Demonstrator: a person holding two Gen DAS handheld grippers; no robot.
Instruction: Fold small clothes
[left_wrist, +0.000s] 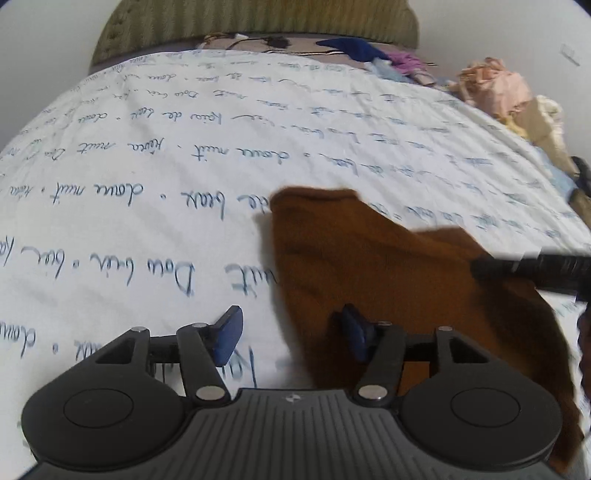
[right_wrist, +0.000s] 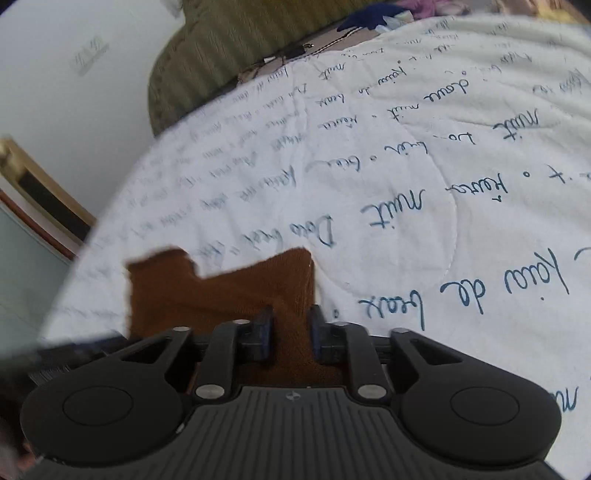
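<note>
A small brown garment (left_wrist: 388, 266) lies on a white bedspread (left_wrist: 147, 177) printed with blue handwriting. My left gripper (left_wrist: 291, 336) hovers open over the garment's left edge, with one blue pad above the sheet and the other above the brown cloth. A black finger of the right gripper (left_wrist: 535, 267) reaches in from the right onto the garment's far edge. In the right wrist view, my right gripper (right_wrist: 291, 332) stands narrow, with a ridge of the brown garment (right_wrist: 221, 291) pinched between its blue pads. The rest of the cloth spreads ahead on the bedspread (right_wrist: 443, 166).
A loose pile of clothes in blue (left_wrist: 351, 48), purple (left_wrist: 406, 61) and peach (left_wrist: 491, 85) sits at the bed's far right. A green ribbed headboard (left_wrist: 258, 22) backs the bed. A wooden frame (right_wrist: 37, 192) leans by the wall beyond the bed's left edge.
</note>
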